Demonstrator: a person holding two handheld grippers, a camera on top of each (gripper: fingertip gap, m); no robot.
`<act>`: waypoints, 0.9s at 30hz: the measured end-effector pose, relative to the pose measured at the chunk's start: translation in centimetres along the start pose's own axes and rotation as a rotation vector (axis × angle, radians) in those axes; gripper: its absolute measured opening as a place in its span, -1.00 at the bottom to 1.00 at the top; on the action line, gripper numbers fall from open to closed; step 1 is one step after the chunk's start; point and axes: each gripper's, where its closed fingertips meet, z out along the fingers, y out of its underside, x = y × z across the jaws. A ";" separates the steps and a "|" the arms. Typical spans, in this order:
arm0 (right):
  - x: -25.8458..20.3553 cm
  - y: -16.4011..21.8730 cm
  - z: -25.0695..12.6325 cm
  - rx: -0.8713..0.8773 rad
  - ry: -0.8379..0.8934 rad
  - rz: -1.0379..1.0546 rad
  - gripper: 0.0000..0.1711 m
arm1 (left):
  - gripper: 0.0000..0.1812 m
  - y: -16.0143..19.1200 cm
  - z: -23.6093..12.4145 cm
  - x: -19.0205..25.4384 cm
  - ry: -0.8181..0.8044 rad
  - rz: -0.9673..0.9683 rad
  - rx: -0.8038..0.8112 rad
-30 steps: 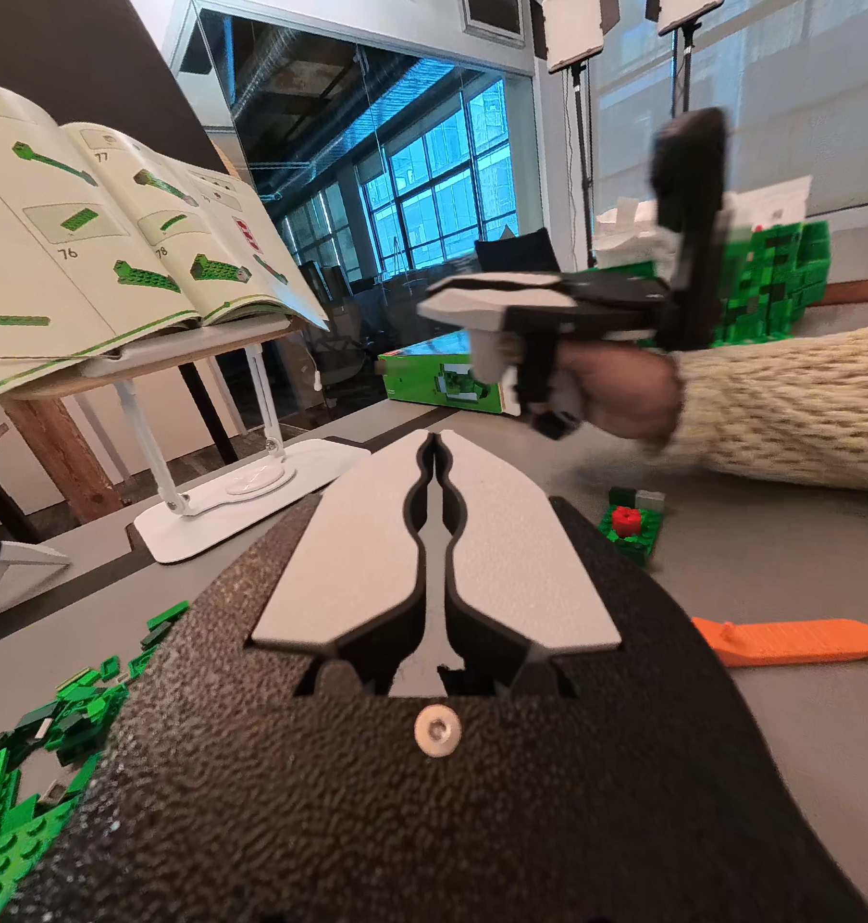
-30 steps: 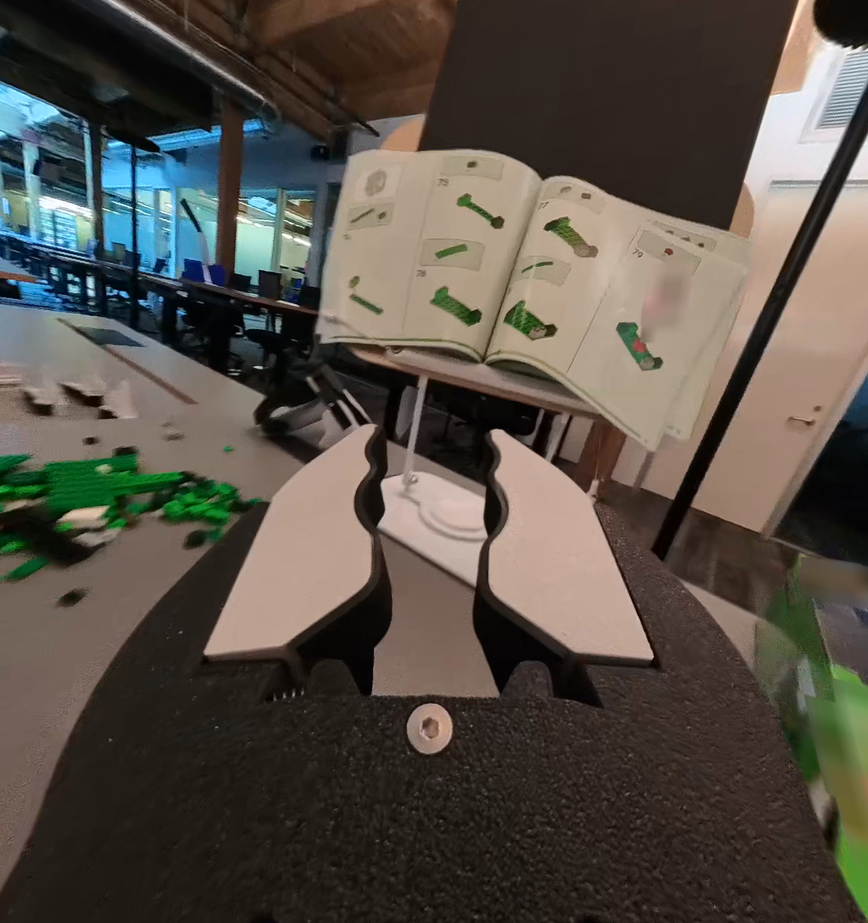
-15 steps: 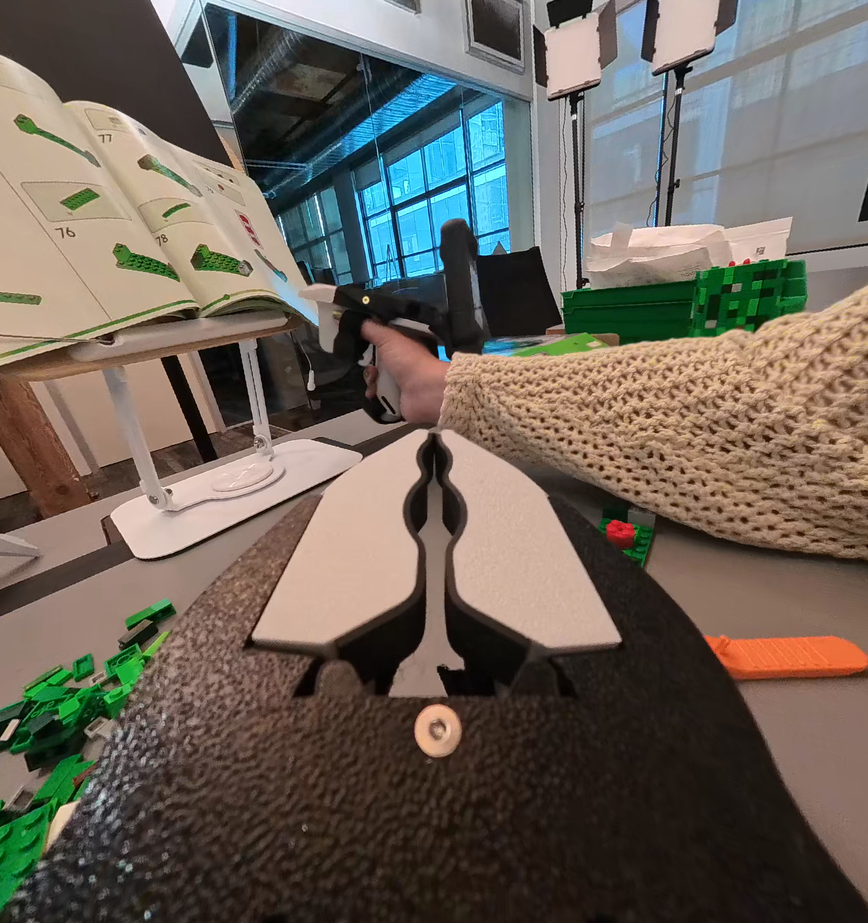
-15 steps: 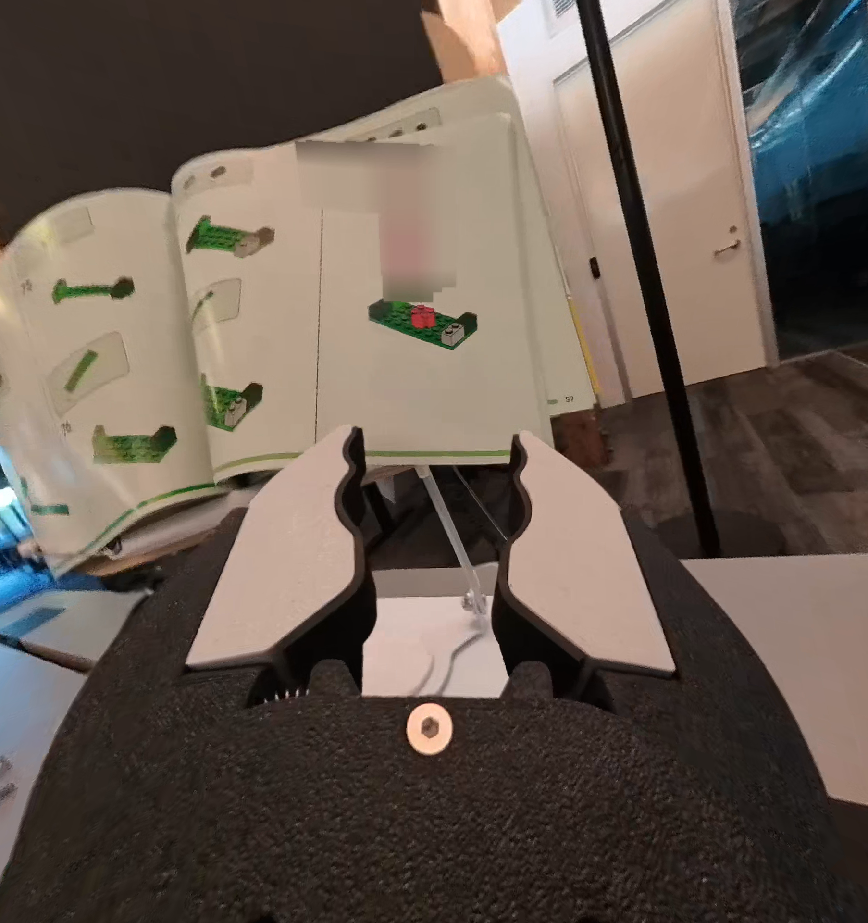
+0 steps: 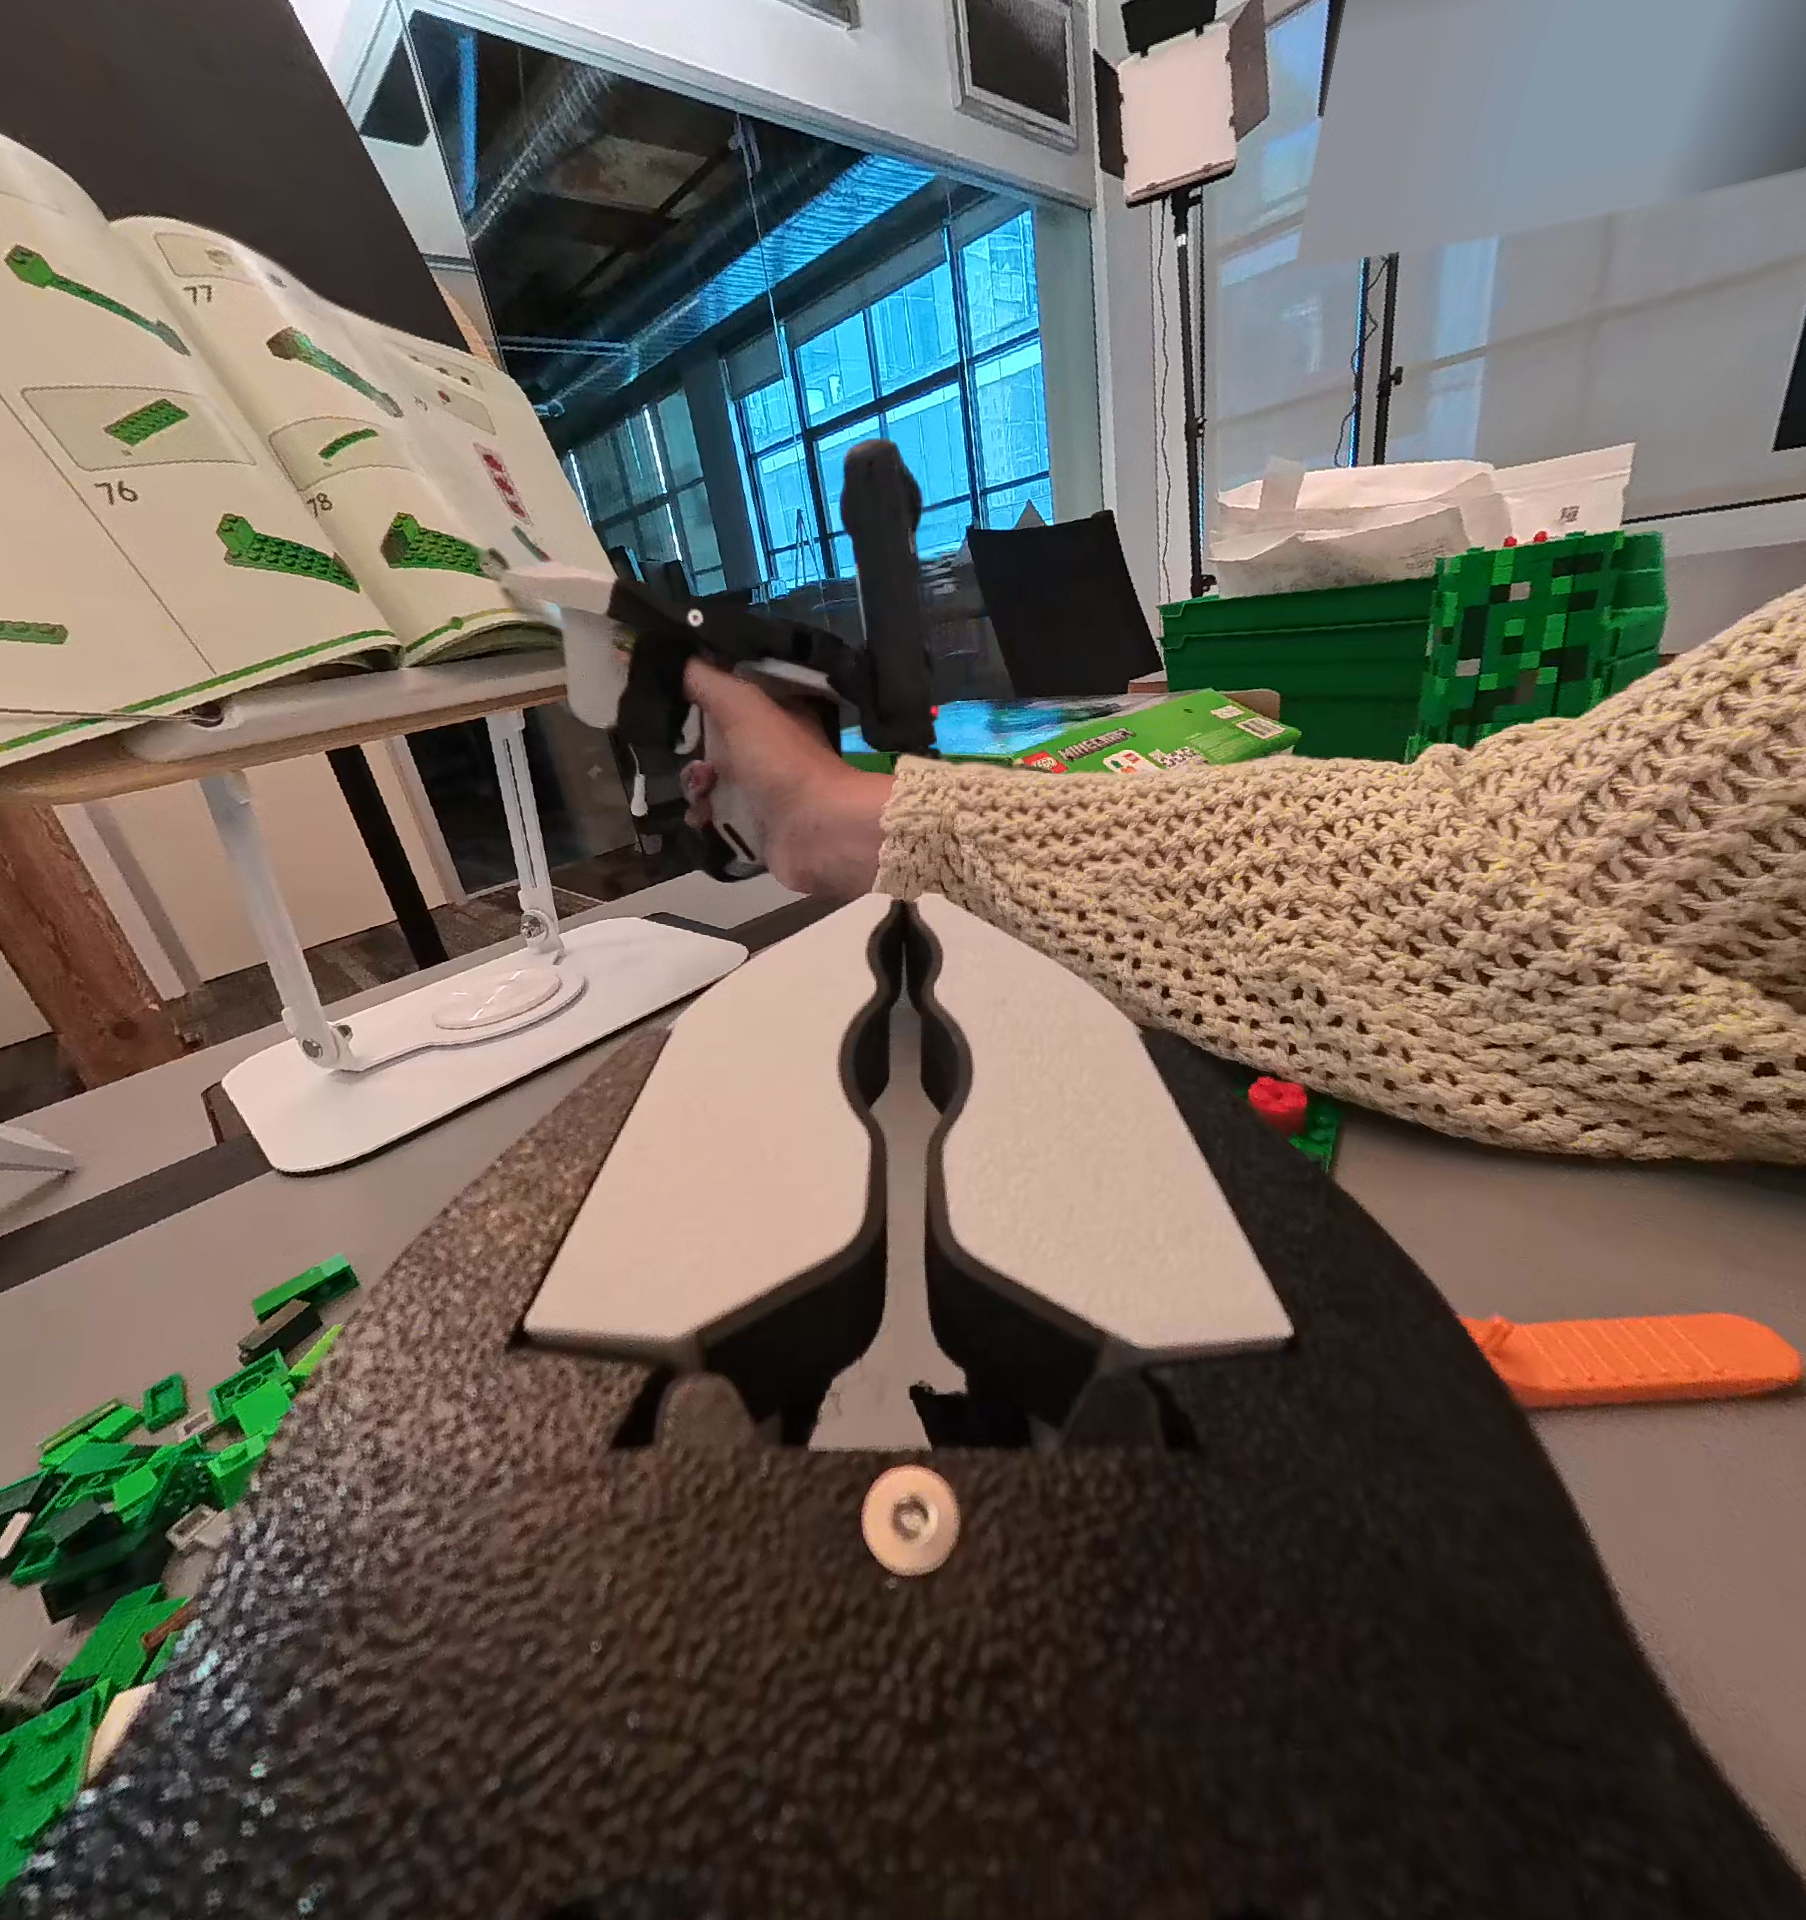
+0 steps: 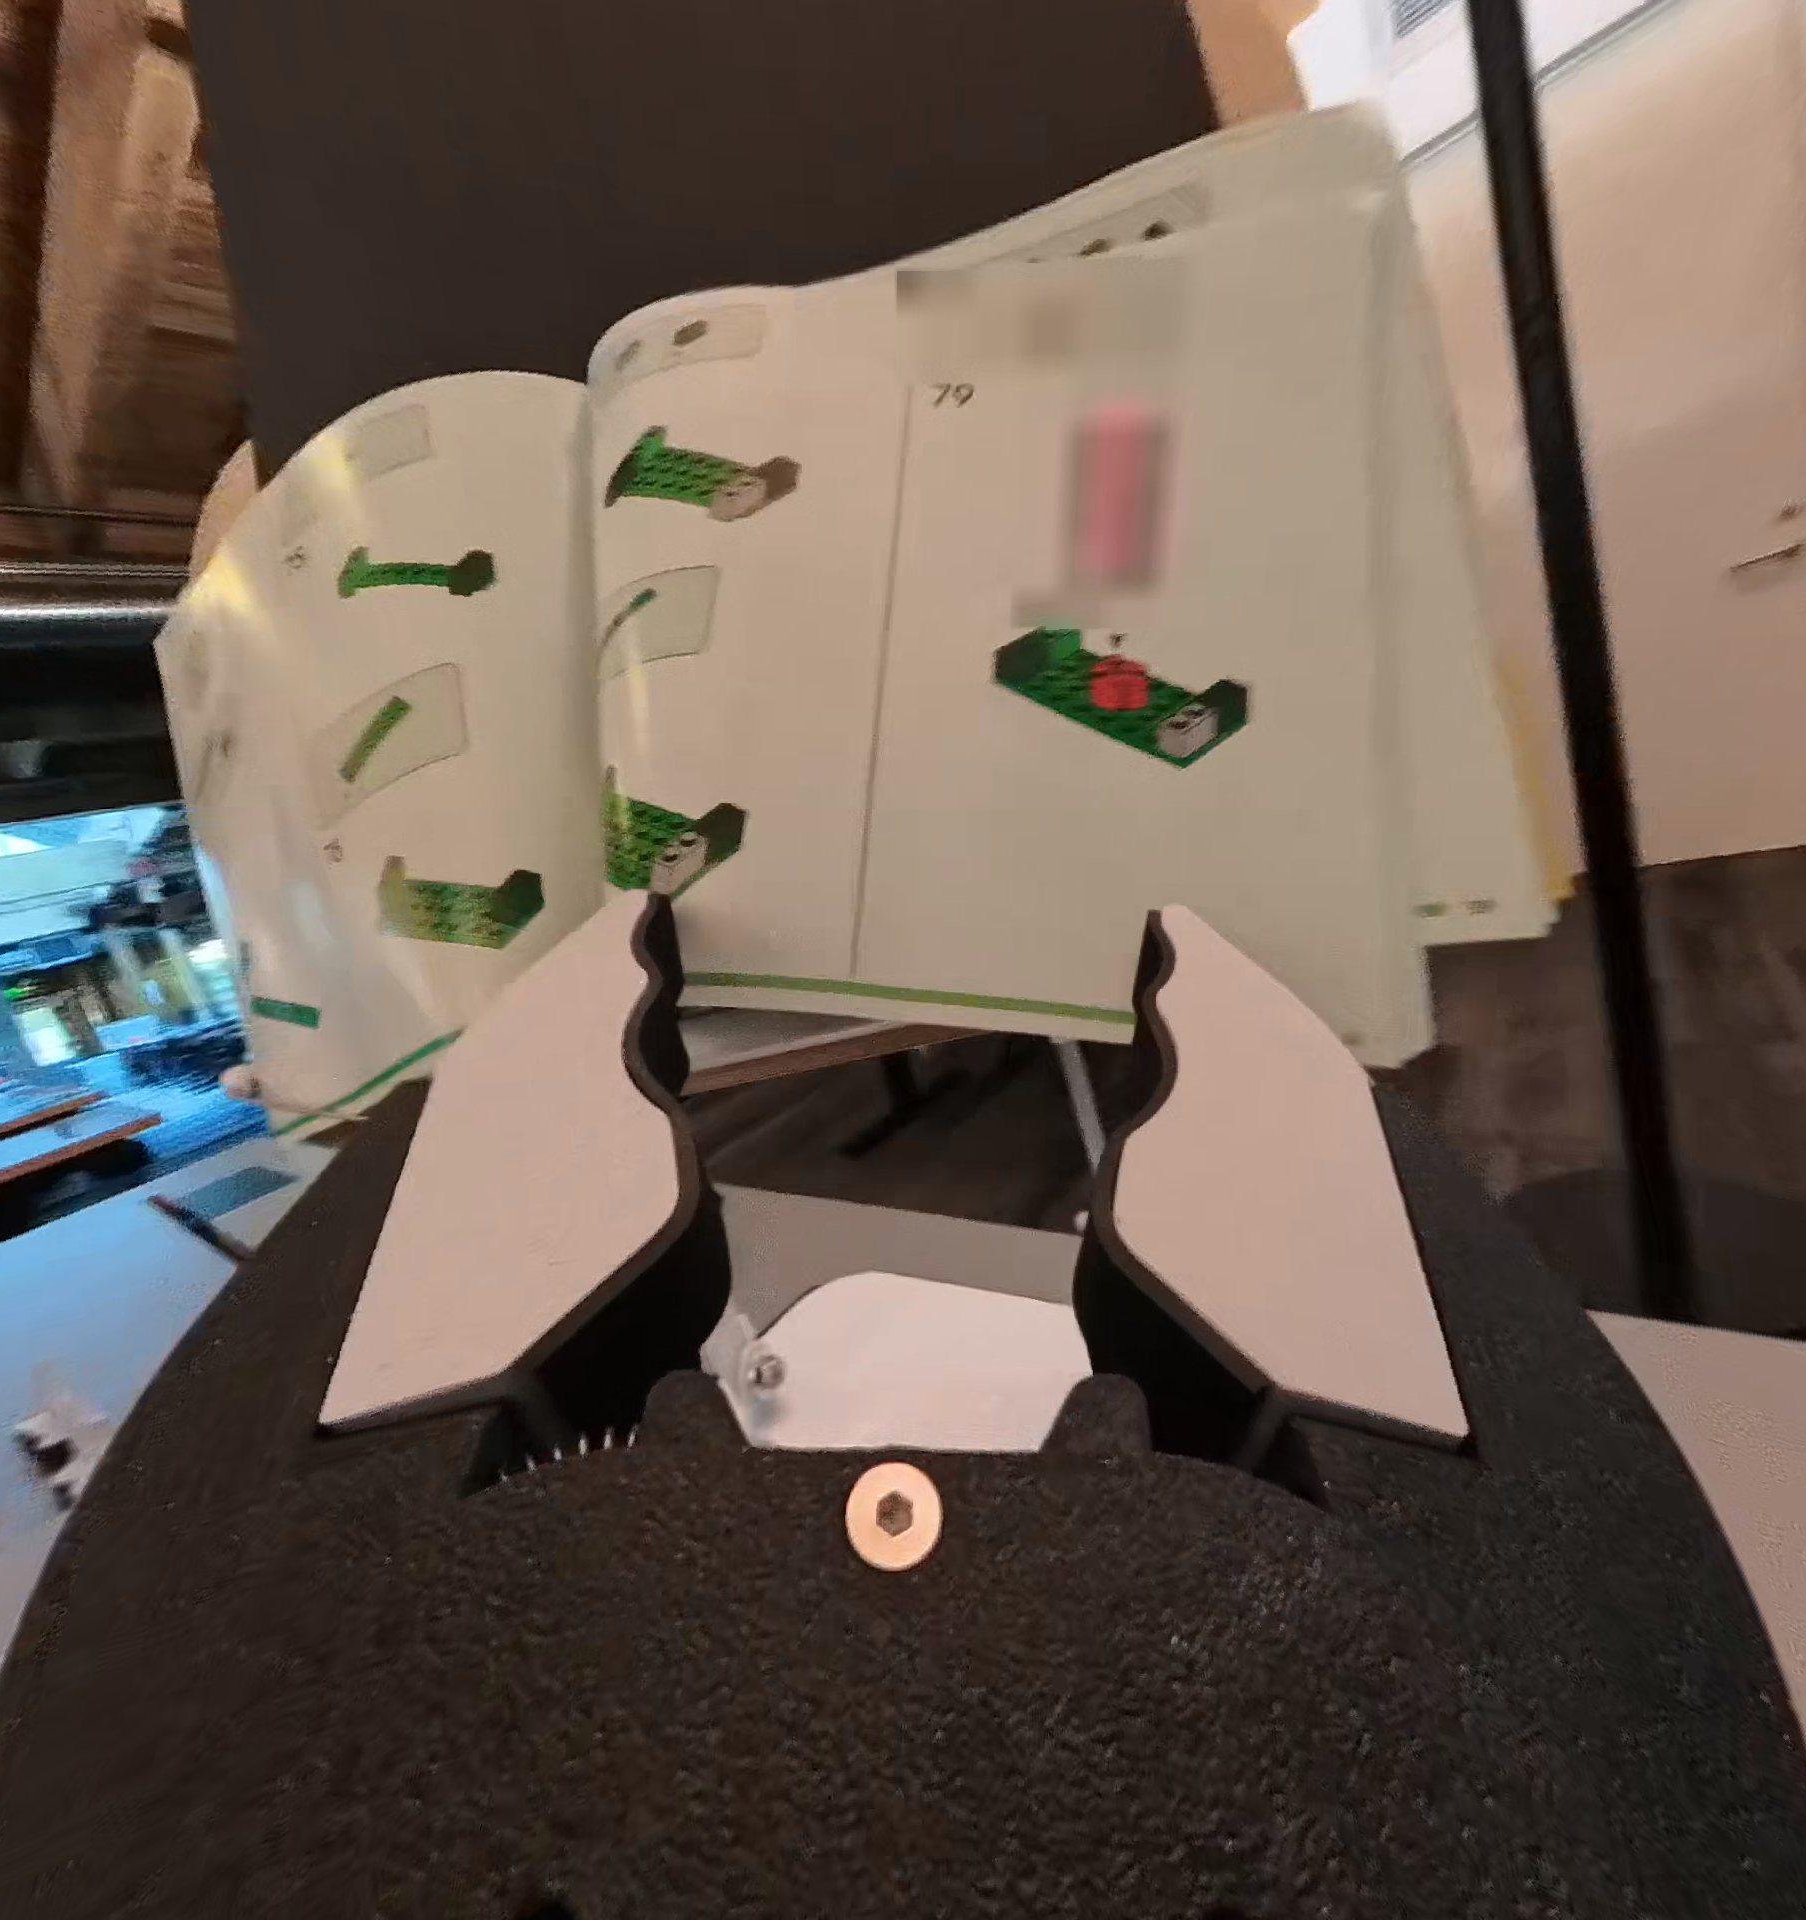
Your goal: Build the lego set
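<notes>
My left gripper [image 5: 904, 920] is shut and empty, held low over the grey table [image 5: 1657, 1507]. My right gripper [image 6: 904, 925] is open wide, its fingertips at the lower edge of the right-hand page of the open instruction booklet [image 6: 1034, 831]. In the left wrist view the right gripper [image 5: 540, 587] reaches the booklet [image 5: 203, 468] on its white stand [image 5: 463, 1039]. A small green build with a red piece [image 5: 1288, 1107] sits on the table, partly hidden behind the knitted sleeve [image 5: 1398, 935]. Loose green bricks [image 5: 99, 1475] lie at the left.
An orange brick separator [image 5: 1626, 1356] lies on the table at the right. A green set box [image 5: 1138, 743], green bins [image 5: 1294, 665] and a green pixel-pattern block [image 5: 1543, 623] stand at the back. A black light-stand pole [image 6: 1564, 623] rises right of the booklet. The left gripper's tips are roughly 30 cm from the right gripper's. The right gripper is farther from the orange brick separator [image 5: 1626, 1356], some 40 cm, than the left, some 15 cm.
The right gripper has swung left across the table up to the booklet's right page and opened wider. The left gripper has stayed shut and nearly still.
</notes>
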 end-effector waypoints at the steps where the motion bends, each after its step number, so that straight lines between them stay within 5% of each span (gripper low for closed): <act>1: -0.4 0.2 0.2 -0.019 -0.023 0.016 -0.03 | -1.00 0.0 0.0 0.0 0.001 0.001 0.000; 18: -9.5 -0.1 -0.3 -0.036 -0.365 -0.058 -0.10 | -1.00 0.1 0.1 0.5 0.014 0.030 -0.008; 27: -15.9 0.1 -1.8 0.003 -0.528 -0.276 -0.23 | -1.00 0.1 0.1 0.5 0.015 0.033 -0.008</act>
